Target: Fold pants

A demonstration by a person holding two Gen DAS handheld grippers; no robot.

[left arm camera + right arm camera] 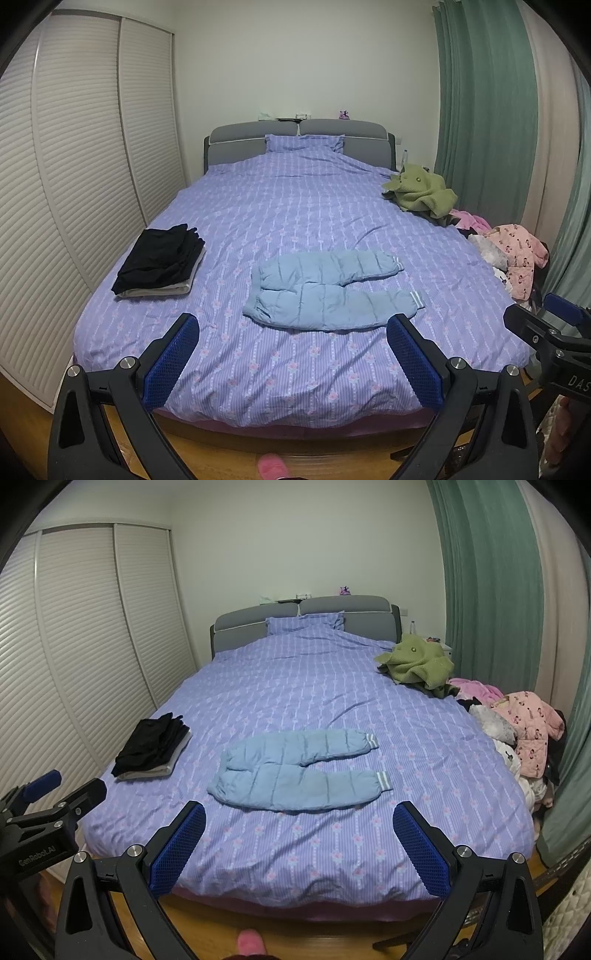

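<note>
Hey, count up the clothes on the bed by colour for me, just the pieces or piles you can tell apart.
Light blue: 1, the pants, spread flat
Black: 1, the folded stack on a grey piece
Green: 1, the crumpled top
Pink: 1, the printed jacket on the mixed heap, which is too tangled to count further
Total: 4

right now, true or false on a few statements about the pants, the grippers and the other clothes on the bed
1. The light blue padded pants lie spread flat on the bed, legs apart. True.
2. The left gripper is shut on a cuff. False: it is open, short of the pants.
3. The right gripper is open and holds nothing. True.
4. The folded black stack lies on the pants. False: it sits apart, beside the closet doors.
5. The olive green sweater is neatly folded. False: it is crumpled.
</note>
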